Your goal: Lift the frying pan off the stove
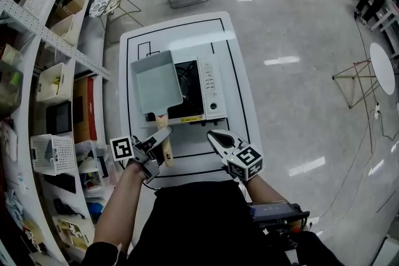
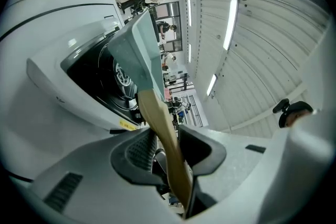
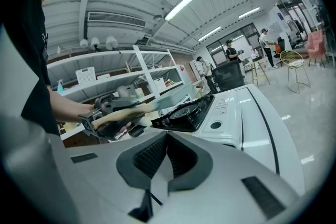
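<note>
left gripper (image 1: 163, 132) was clamped, partly closed, on wooden handle (image 1: 167, 150) of frying pan (image 1: 154, 81) | pan was held tilted over portable stove (image 1: 211, 91) | right gripper (image 1: 215, 137) was closed, empty

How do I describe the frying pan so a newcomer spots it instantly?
On the white table, find the portable stove at its centre. The frying pan is tilted over the stove's left side, its wooden handle clamped in the left hand-held gripper. It alone is a pale blue-grey, straight-walled rectangle.

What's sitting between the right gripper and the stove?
Nothing. In the head view, only a bare strip of white table separates the right gripper from the stove.
</note>
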Demonstrator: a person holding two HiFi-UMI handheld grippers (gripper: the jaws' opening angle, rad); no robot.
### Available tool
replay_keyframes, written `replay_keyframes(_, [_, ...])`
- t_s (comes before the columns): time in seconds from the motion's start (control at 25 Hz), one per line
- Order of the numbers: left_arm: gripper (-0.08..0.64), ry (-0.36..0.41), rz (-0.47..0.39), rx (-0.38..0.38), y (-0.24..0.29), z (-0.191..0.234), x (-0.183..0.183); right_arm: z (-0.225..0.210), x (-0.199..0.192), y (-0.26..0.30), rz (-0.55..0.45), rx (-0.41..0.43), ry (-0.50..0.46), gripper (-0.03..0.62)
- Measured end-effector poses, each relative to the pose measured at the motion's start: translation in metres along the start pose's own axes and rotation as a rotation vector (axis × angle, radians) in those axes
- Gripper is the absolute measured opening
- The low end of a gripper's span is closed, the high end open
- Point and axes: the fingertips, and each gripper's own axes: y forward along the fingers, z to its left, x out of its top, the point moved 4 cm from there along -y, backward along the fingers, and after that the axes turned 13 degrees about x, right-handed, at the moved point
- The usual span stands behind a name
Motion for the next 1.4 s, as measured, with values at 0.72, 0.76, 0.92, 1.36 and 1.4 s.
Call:
replay_keyframes(0.72, [0.135, 0.004, -0.113, 0.014, -0.019, 0.001, -0.014, -0.001, -0.003, 0.001, 0.049, 0.086, -0.034, 0.025])
replay_keyframes(0.76, [0.135, 0.002, -0.119, 0.013, -0.022, 0.002, -0.013, 0.001, -0.002, 0.003, 0.050, 0.088, -0.037, 0.025])
replay_keyframes(0.92, [0.137, 0.003, -0.136, 0.007, -0.032, 0.004, -0.010, 0.007, -0.004, 0.008, 0.061, 0.094, -0.049, 0.025])
replay_keyframes(1.36, [0.138, 0.008, -0.136, -0.009, -0.073, 0.012, -0.011, 0.034, -0.001, 0.024, 0.051, 0.059, -0.075, 0.025])
replay_keyframes(1.4, [0.138, 0.008, -0.137, -0.009, -0.078, 0.014, -0.011, 0.037, -0.002, 0.026, 0.049, 0.055, -0.074, 0.025])
